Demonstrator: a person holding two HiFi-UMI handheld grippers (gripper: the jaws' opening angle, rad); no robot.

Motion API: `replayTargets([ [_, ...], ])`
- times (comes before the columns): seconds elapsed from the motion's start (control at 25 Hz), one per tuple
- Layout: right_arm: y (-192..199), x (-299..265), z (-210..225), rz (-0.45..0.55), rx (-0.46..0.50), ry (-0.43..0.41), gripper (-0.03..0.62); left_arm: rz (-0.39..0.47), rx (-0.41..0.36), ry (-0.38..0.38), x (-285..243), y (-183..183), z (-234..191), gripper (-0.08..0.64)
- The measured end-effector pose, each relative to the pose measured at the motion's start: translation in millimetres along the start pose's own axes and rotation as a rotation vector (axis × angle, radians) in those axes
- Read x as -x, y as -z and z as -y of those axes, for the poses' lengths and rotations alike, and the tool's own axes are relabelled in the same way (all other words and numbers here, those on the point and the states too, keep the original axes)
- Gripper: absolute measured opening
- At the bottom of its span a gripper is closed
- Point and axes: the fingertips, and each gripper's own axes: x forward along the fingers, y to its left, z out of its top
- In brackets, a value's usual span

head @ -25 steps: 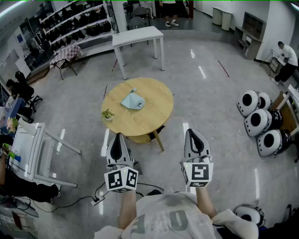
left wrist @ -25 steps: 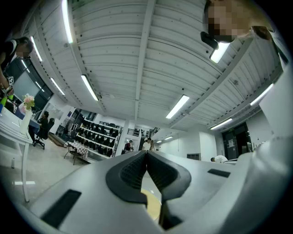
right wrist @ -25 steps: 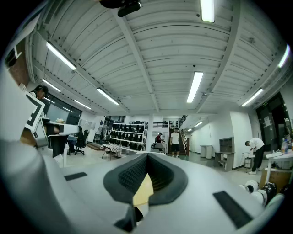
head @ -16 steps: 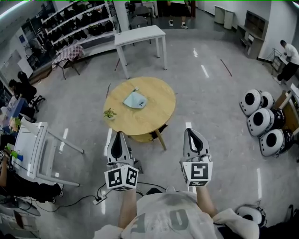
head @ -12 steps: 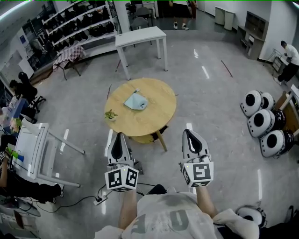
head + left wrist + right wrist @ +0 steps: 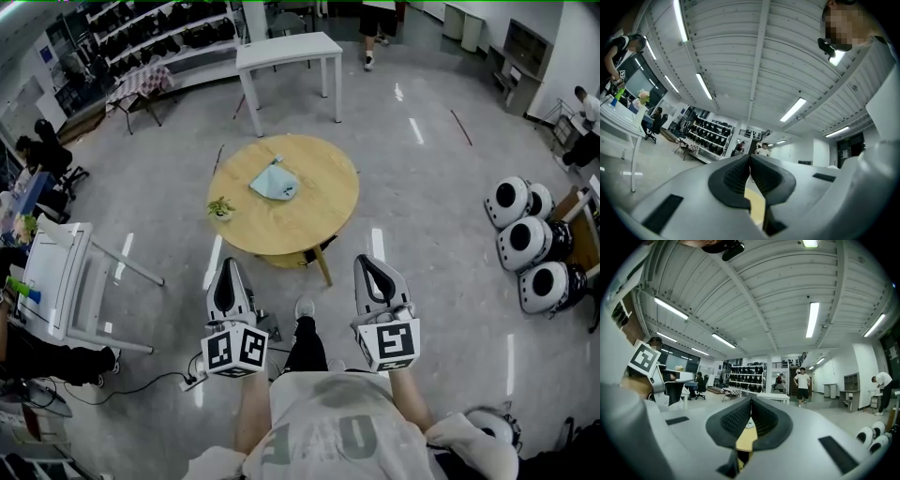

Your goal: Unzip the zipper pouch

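I hold the left gripper (image 6: 228,266) and right gripper (image 6: 367,262) empty, jaws together, short of the table's (image 6: 309,225) near edge, since the zipper pouch (image 6: 275,183) lies mid-table, beyond reach.

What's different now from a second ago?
The person took a step toward the round table: a shoe now shows between the left gripper and right gripper. Nothing grabbed; both stay shut and empty, pouch untouched.

Glossy grey floor (image 6: 441,202), round wooden table (image 6: 309,220), white table (image 6: 286,49) behind, black-bag shelving (image 6: 141,42), ceiling strip lights (image 6: 812,319).
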Motion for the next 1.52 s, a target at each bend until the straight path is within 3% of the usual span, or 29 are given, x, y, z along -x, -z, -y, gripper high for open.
replayTargets([
  [0.44, -3, -69, 4, -0.003, 0.021, -0.029, 0.029, 0.006, 0.066, -0.015, -61, 11, -27, 0.028],
  [0.88, 15, -212, 34, -0.076, 0.036, 0.015, 0.029, -0.078, 0.128, -0.041, -200, 48, -81, 0.028],
  [1.16, 3, -325, 42, -0.075, 0.038, 0.028, 0.029, -0.104, -0.024, 0.014, -302, 54, -105, 0.028],
  [1.36, 0, -390, 47, -0.069, 0.03, 0.043, 0.029, -0.118, -0.039, 0.046, -359, 62, -121, 0.028],
  [1.52, 2, -423, 57, -0.068, 0.002, 0.051, 0.029, -0.116, -0.1, 0.061, -389, 62, -124, 0.028],
])
